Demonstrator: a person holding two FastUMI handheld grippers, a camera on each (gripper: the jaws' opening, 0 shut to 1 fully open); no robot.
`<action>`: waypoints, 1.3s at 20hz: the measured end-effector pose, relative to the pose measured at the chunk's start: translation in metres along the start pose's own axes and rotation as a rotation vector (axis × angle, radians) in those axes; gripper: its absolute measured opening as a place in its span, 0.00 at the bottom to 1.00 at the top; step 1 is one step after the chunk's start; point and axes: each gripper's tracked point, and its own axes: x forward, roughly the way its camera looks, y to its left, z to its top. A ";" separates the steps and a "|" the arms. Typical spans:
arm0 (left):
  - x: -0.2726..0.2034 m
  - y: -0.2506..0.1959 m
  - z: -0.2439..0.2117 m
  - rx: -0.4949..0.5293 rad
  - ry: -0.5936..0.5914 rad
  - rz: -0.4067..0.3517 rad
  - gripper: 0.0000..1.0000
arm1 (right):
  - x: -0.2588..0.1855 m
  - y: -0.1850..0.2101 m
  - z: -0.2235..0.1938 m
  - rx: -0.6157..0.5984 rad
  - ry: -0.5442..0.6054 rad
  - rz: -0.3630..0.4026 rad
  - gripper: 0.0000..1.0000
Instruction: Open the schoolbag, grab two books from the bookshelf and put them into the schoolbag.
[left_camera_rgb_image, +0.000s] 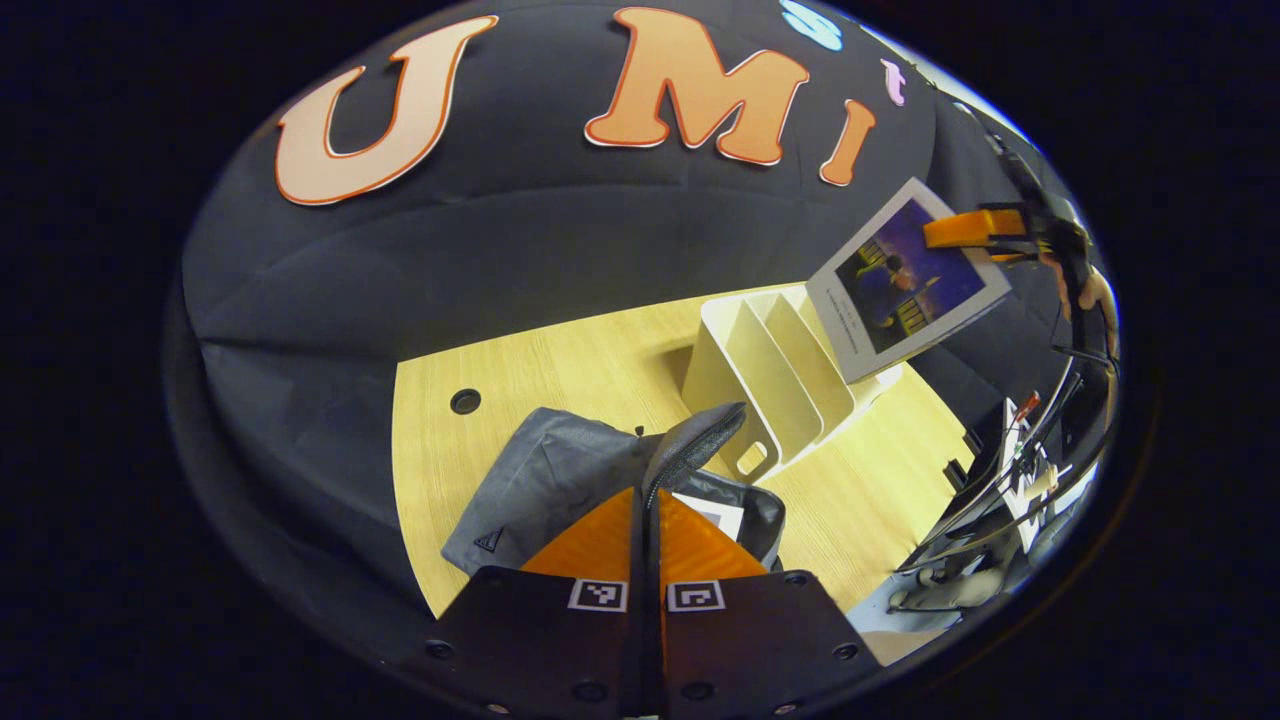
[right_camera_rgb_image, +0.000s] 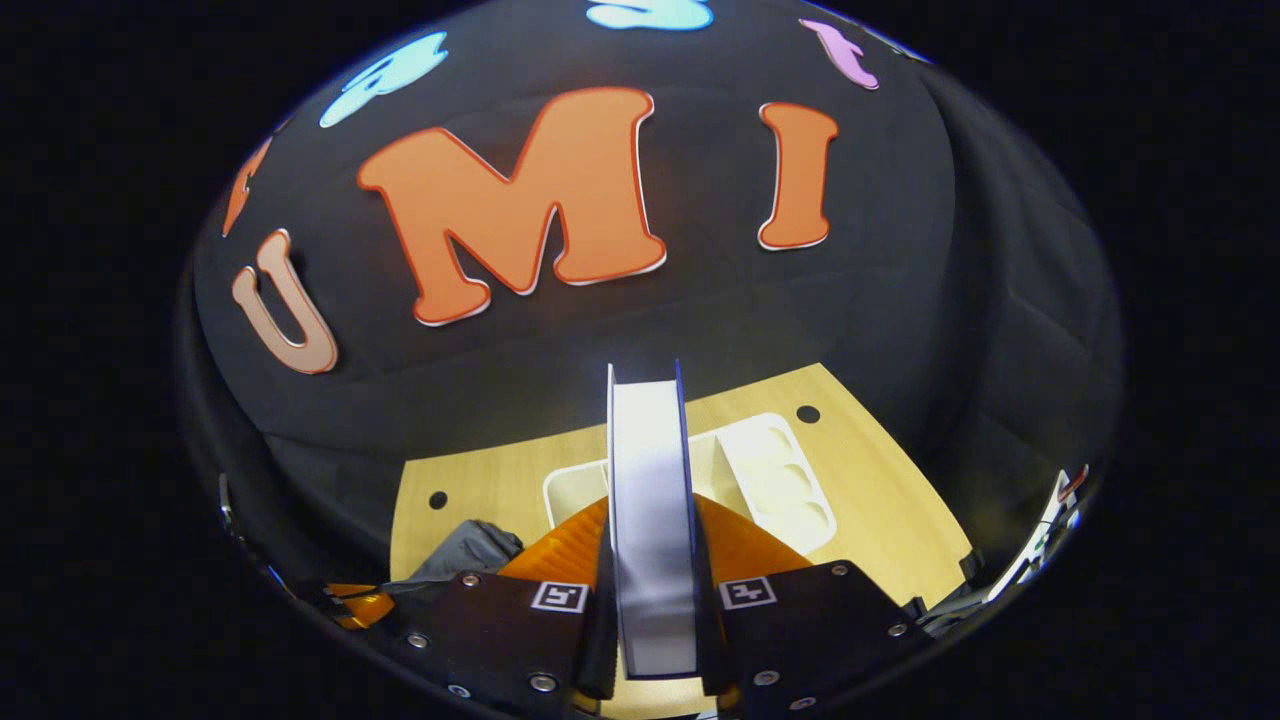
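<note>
The grey schoolbag (left_camera_rgb_image: 545, 480) lies on the wooden table (left_camera_rgb_image: 560, 365). Its flap (left_camera_rgb_image: 695, 440) stands lifted, and my left gripper (left_camera_rgb_image: 645, 492) is shut on the flap's edge. A white book corner (left_camera_rgb_image: 718, 515) shows inside the open bag. Behind it stands the white bookshelf (left_camera_rgb_image: 770, 375). Above the shelf, the right gripper (left_camera_rgb_image: 975, 230) holds a book with a dark blue cover (left_camera_rgb_image: 905, 285), tilted in the air. In the right gripper view that book (right_camera_rgb_image: 650, 450) sits edge-on between the fingers of my right gripper (right_camera_rgb_image: 650, 500), over the bookshelf (right_camera_rgb_image: 775, 480). The schoolbag (right_camera_rgb_image: 470, 548) lies at lower left.
The table has round cable holes (left_camera_rgb_image: 465, 401) (right_camera_rgb_image: 807, 413) near its back corners. Its right edge drops off toward metal stands and cables (left_camera_rgb_image: 1000, 500). Black cloth walls close in behind and on the left of the table.
</note>
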 end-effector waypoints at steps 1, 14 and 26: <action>0.000 0.000 0.001 0.015 0.000 -0.005 0.01 | -0.017 0.004 -0.002 0.023 -0.019 0.021 0.33; -0.003 -0.001 0.012 0.130 0.020 -0.011 0.01 | 0.004 0.093 -0.243 0.682 0.207 0.405 0.32; -0.005 -0.059 0.017 0.346 0.002 -0.059 0.01 | 0.108 0.190 -0.322 1.025 0.215 0.464 0.31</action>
